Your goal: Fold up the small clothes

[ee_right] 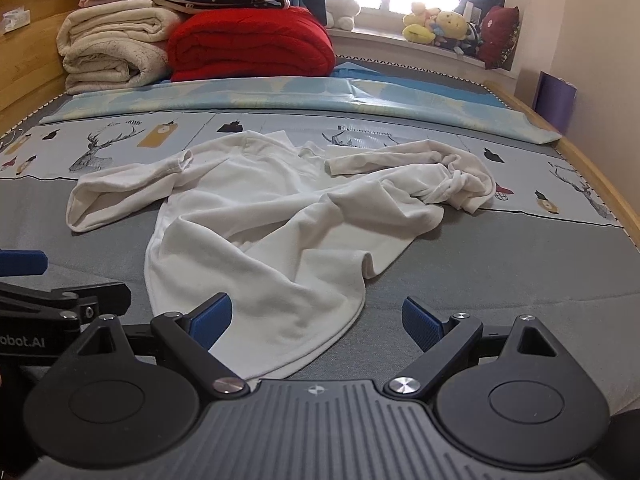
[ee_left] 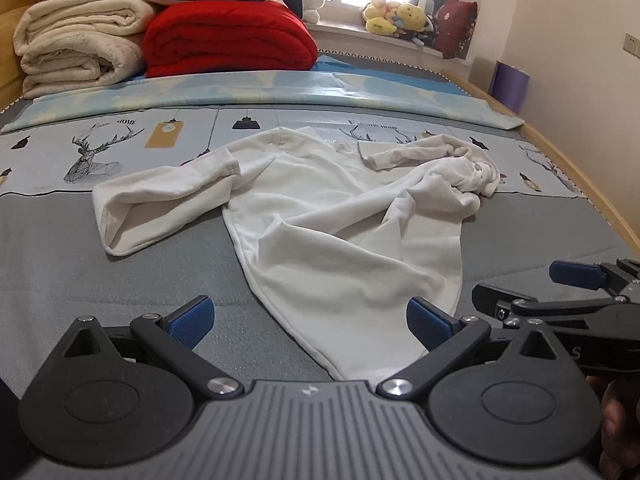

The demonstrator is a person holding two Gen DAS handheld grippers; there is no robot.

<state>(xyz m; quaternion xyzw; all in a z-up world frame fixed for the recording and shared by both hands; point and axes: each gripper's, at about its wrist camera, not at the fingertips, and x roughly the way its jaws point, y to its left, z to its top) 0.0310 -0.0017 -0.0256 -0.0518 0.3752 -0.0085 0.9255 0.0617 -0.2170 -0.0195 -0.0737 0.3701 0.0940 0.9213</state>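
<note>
A small white long-sleeved garment (ee_left: 332,232) lies crumpled on the bed, one sleeve stretched left, the other bunched at the right; its lower hem points toward me. It also shows in the right wrist view (ee_right: 256,240). My left gripper (ee_left: 310,326) is open, its blue pads either side of the hem corner, just above the bed. My right gripper (ee_right: 316,324) is open over the hem's right edge, and shows at the right of the left wrist view (ee_left: 576,280). Neither holds anything.
The bed has a grey mattress cover (ee_left: 80,272) with a deer-print band (ee_left: 92,152) and a folded blue quilt (ee_left: 256,92) behind. Stacked cream blankets (ee_left: 76,44) and a red blanket (ee_left: 228,36) stand at the back left. Plush toys (ee_left: 396,16) sit on the windowsill. A wooden bed edge (ee_right: 608,196) runs at right.
</note>
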